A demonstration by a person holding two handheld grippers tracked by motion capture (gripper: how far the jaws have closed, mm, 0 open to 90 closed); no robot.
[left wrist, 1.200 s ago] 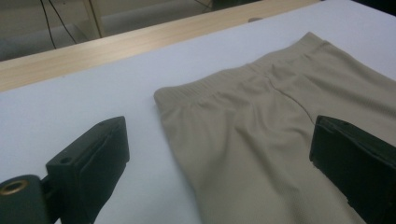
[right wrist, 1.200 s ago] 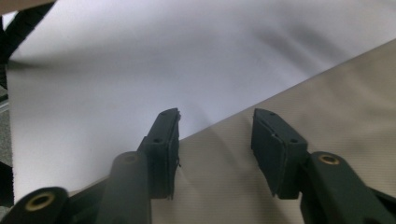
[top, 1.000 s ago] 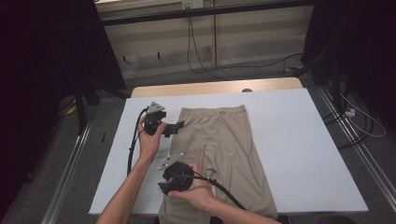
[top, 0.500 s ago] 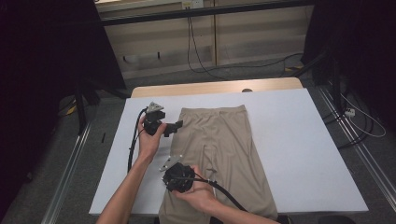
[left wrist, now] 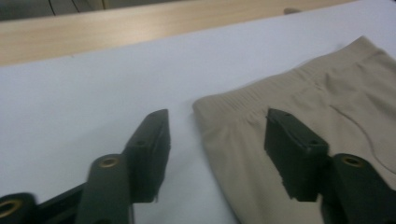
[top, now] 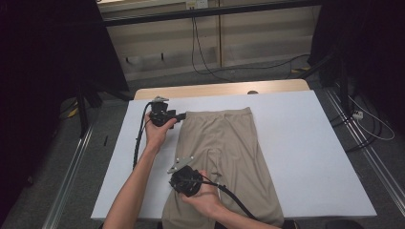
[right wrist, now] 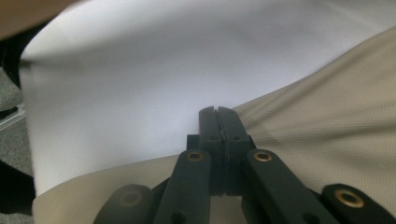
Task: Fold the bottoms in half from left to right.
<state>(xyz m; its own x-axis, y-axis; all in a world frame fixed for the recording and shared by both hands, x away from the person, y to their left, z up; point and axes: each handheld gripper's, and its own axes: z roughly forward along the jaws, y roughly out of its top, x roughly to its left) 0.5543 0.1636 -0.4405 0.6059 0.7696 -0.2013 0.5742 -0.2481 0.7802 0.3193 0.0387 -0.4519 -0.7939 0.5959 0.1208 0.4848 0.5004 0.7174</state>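
Beige trousers [top: 224, 157] lie flat on the white table [top: 310, 143], waistband at the far end and legs running over the near edge. My left gripper [top: 177, 116] sits at the waistband's far left corner. It is open, and its jaws straddle that corner [left wrist: 208, 106] of the trousers [left wrist: 327, 93] without touching it; the gripper [left wrist: 217, 151] hovers low over the table. My right gripper [top: 184, 180] rests at the left side edge of the trousers, lower down. Its jaws [right wrist: 217, 116] are shut right at the cloth's edge [right wrist: 303, 116], apparently pinching it.
A wooden strip [top: 219, 89] runs along the table's far side. Bare white tabletop [top: 124, 162] lies left of the trousers and a wider stretch lies to their right. Black cables trail from both grippers. Dark stands and floor rails flank the table.
The right gripper has shifted slightly toward the trousers and turned a little. The left gripper has stayed at the waistband corner.
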